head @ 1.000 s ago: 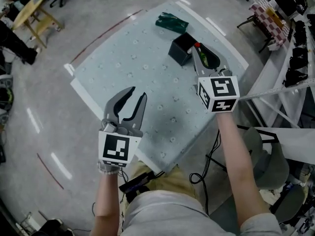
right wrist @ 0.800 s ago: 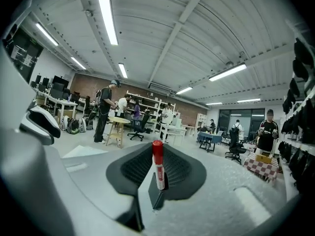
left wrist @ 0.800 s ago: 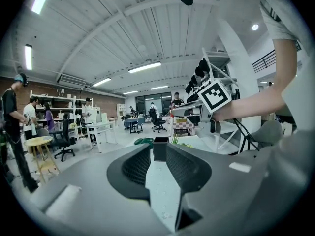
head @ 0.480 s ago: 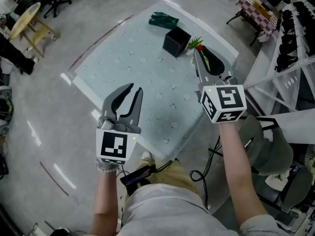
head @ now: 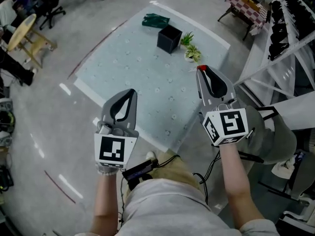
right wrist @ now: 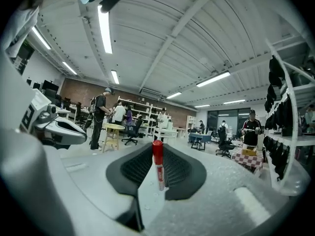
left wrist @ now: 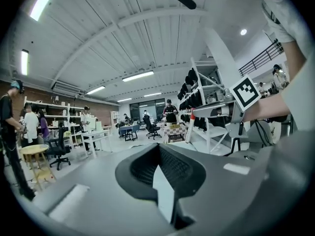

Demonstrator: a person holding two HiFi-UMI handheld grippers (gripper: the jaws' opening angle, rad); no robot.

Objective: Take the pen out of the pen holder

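Tongs in your right hand (head: pixel 202 72) grip the red-capped white pen (right wrist: pixel 158 165); your left tongs (head: pixel 131 93) have just clenched shut, empty.

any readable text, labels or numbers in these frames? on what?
No legible text in any view.
Red band on the pen: print too blurred to read.
The left marker cube and right marker cube: black-and-white square patterns only, no words or numbers.

Two grippers are showing: the left gripper (head: pixel 132 91) and the right gripper (head: pixel 201 70). One pen (right wrist: pixel 158 166), one pen holder (head: pixel 169 38), two plants (head: pixel 187 38) (head: pixel 193 53) and one green cloth (head: pixel 155 20) are showing over one bench (head: pixel 138 68).
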